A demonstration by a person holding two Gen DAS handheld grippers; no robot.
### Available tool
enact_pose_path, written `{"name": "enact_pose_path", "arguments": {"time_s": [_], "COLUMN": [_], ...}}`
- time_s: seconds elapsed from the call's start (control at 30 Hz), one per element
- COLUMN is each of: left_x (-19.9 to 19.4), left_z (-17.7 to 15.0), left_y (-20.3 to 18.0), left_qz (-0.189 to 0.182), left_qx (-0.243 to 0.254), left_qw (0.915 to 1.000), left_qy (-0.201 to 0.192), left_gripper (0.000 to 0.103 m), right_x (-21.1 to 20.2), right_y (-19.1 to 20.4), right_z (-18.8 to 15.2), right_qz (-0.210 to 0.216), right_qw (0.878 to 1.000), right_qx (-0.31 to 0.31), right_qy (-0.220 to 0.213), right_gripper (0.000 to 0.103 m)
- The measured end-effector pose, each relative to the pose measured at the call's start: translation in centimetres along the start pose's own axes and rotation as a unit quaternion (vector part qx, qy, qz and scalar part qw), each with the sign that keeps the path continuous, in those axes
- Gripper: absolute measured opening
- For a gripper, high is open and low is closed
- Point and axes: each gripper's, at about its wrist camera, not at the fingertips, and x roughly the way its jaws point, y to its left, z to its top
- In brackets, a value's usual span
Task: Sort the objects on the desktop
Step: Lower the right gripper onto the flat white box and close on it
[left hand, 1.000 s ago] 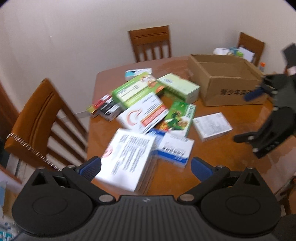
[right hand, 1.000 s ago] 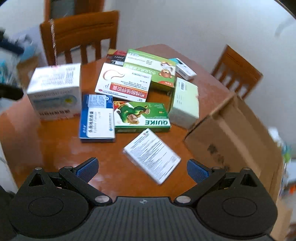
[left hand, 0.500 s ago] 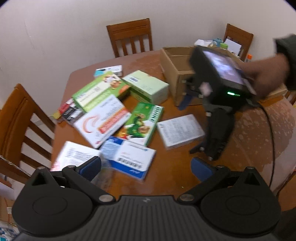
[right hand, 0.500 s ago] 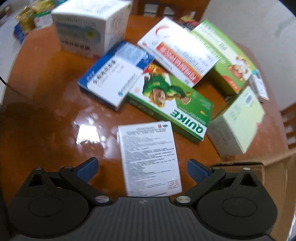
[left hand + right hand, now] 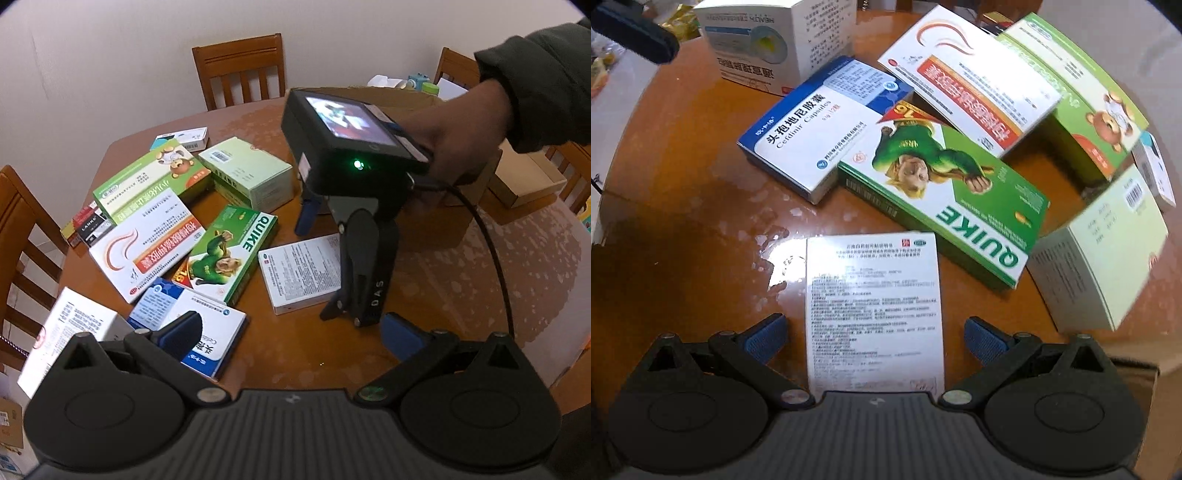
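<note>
1. Low centre of the right wrist view: my right gripper point(image 5: 873, 338) is spread wide, blue pads on either side of the flat white box printed with small text point(image 5: 875, 314). Pads are apart from its edges, nothing clamped.
2. White text box lies flat on the glossy brown wooden table point(image 5: 683, 221), its near end under the gripper body.
3. Just above it, the green QUIKE box with a cartoon figure point(image 5: 945, 195) lies diagonally, nearly touching the text box's top right corner.
4. Blue-and-white capsule box point(image 5: 820, 125) sits upper left of the QUIKE box, and the QUIKE box overlaps its corner.
5. White box with a red band point(image 5: 967, 77) leans over the QUIKE box's far end; the green bear box point(image 5: 1082, 99) is behind it, upper right.
6. Pale green box point(image 5: 1108, 251) at right edge, blurred.
7. Left wrist view: my left gripper point(image 5: 291, 334) is also wide open and empty, low in frame, left pad over the blue-and-white capsule box.
8. Same view, right of centre: the right gripper pointed down over the white text box, held by a hand point(image 5: 458, 136) in a dark sleeve.
9. Brown cardboard carton point(image 5: 524, 181) sits behind that hand, upper right.
</note>
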Motion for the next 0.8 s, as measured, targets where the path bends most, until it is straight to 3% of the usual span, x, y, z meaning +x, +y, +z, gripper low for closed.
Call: {"name": "enact_pose_path", "arguments": {"time_s": [0.43,0.5,0.6,0.8], "left_x": [0.6,0.6,0.6,0.6], "left_z": [0.2,0.2,0.2,0.3], "left_y": [0.5,0.7,0.8,0.7], "left_qz": [0.013,0.014,0.014,0.012], "left_qx": [-0.025,-0.028,-0.030,-0.033], "left_qw": [0.9996,0.9995,0.9994,0.9994], "left_qy": [0.003,0.002,0.002,0.003], "left_gripper": [0.103,0.103,0.103,0.103], "right_x": [0.5,0.4,0.0,0.1], "right_y": [-0.5,-0.5,-1.0,-1.7], "right_z": [0.9,0.9,1.1,1.6], "right_qz": [0.020,0.029,0.037,0.040], "right_qw": [0.999,0.999,0.999,0.999], "right_qx": [-0.025,-0.024,-0.019,-0.013], "right_qy": [-0.015,-0.015,-0.022,-0.019], "right_gripper": [0.103,0.100,0.087,0.083]}}
